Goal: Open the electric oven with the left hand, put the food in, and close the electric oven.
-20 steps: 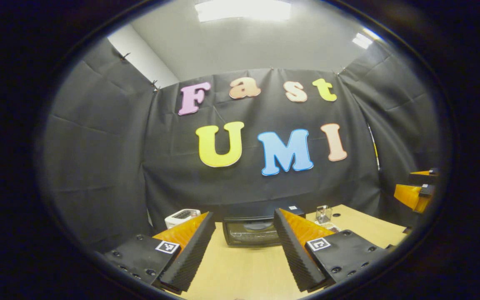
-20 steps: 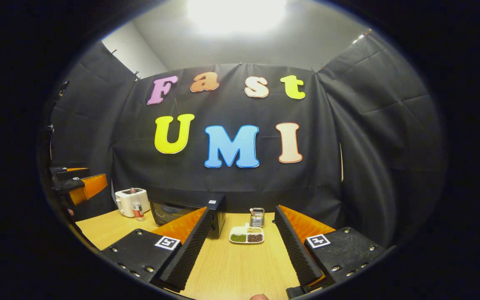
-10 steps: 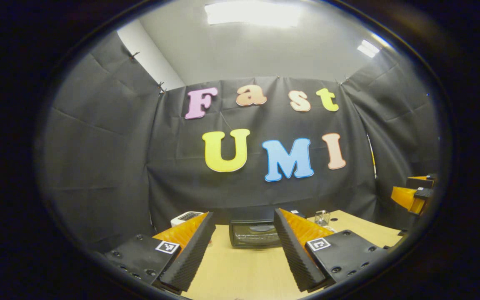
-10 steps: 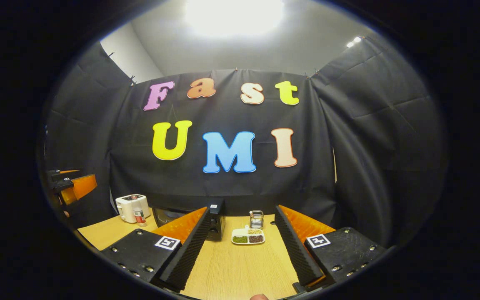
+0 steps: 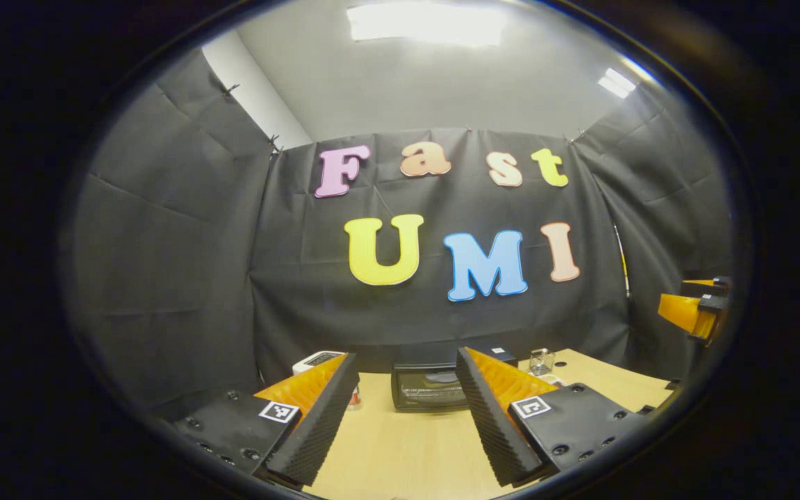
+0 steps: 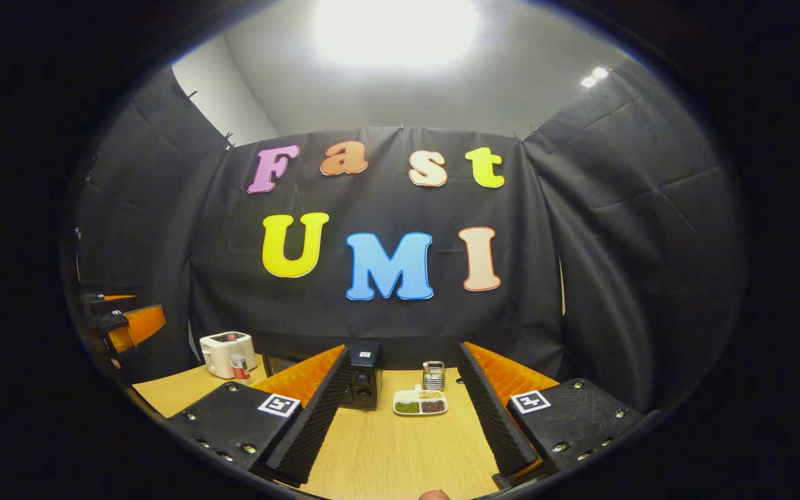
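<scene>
The electric oven (image 5: 429, 387) is black with a dark glass door. The table (image 6: 386, 451) shows pale wood grain. A white toaster (image 6: 228, 353) stands behind a red-labelled bottle (image 6: 238, 369). The white divided dish (image 6: 420, 403) holds green, tan and dark brown food.

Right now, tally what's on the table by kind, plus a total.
Electric oven: 1
Toaster: 1
Small bottle: 1
Divided dish of food: 1
Wire holder: 1
Total: 5
</scene>
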Motion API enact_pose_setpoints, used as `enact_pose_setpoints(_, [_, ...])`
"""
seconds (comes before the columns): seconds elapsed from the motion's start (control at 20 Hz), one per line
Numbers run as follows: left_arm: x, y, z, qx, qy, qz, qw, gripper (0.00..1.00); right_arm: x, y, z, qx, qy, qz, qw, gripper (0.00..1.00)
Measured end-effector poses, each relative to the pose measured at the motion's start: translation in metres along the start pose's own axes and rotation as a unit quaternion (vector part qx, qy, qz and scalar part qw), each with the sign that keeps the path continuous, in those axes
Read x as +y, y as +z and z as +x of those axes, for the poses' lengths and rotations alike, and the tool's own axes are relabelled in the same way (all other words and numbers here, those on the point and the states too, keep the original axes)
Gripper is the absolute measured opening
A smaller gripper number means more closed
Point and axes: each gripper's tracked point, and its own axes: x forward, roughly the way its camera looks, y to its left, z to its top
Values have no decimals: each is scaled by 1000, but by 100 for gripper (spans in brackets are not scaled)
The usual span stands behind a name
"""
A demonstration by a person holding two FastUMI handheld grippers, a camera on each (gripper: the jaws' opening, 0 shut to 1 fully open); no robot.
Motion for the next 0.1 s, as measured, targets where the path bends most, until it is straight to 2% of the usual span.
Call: enact_pose_setpoints(0.1, [2,0,-2,0,1,-3,1000,100,1,2,-1,-3,-1,0,1000,95])
